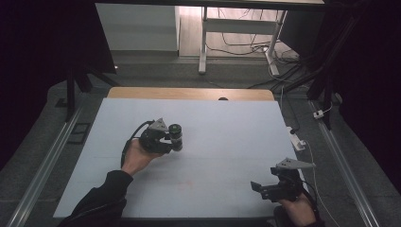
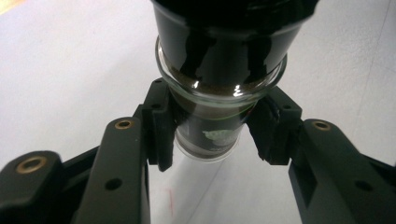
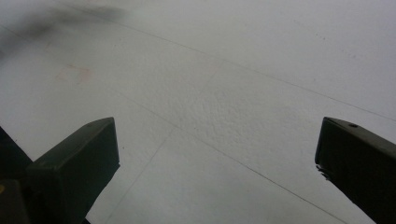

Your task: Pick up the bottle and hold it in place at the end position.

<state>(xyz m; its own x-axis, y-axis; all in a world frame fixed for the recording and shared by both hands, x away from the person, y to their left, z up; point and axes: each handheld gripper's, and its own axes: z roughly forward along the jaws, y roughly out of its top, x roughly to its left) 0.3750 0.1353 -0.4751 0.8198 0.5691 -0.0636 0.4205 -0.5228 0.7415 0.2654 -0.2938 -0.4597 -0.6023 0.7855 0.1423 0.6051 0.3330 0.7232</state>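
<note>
The pale counter [image 1: 213, 123] is carrying both hands; the left claw [image 1: 171, 141] is gripping a dark glass jar [image 1: 175, 136] near the counter's middle, its pads [image 2: 161, 126] pressing the jar's narrow clear end; the right claw [image 1: 257, 187] is sitting near the front right edge, jaws standing wide with nothing between them.

the dark jar [image 2: 219, 70] is cut off by the top edge; its contents unclear.
</note>
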